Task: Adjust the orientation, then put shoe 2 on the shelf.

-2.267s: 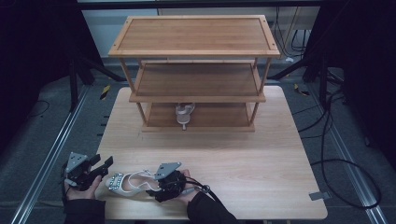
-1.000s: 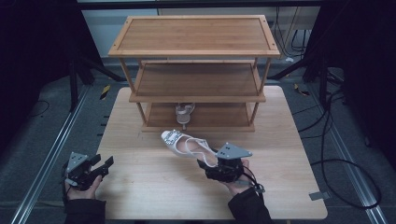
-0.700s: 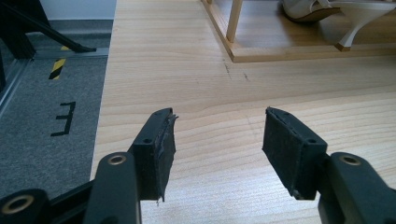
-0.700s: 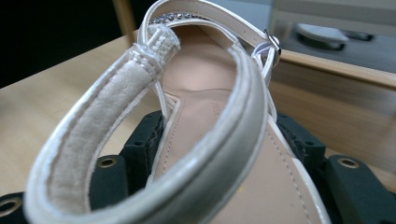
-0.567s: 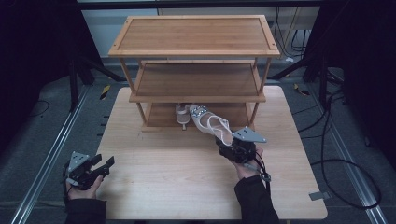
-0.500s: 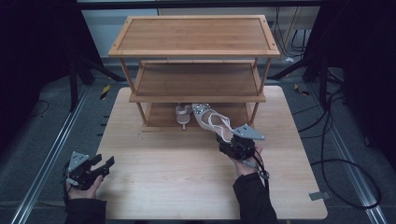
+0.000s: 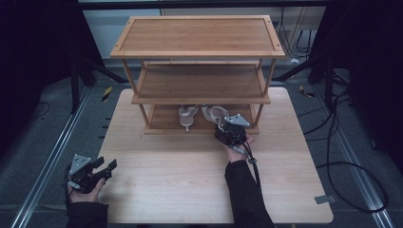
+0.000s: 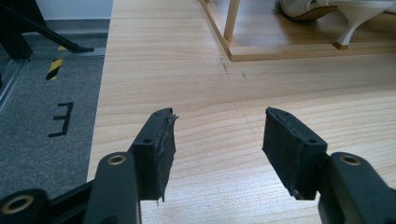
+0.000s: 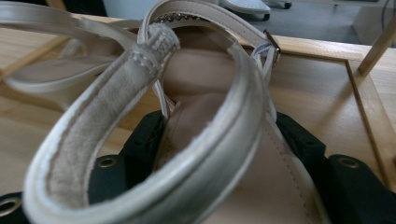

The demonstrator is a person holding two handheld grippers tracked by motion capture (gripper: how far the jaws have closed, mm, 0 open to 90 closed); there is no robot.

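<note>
At the centre of the high view, the right gripper (image 7: pixel 223 124) clamps the heel end of a pale strappy sandal (image 7: pixel 212 113) at the rack's (image 7: pixel 199 52) bottom shelf, beside its twin (image 7: pixel 187 115). At lower left, the left gripper (image 7: pixel 105 167) hovers with jaws parted, holding nothing, over the table (image 7: pixel 190 190).

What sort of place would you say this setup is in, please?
Probably a lab or recording workspace rather than a home: a wooden table with a bare shoe rack stands between metal floor rails, with loose cables and dark surroundings.
</note>
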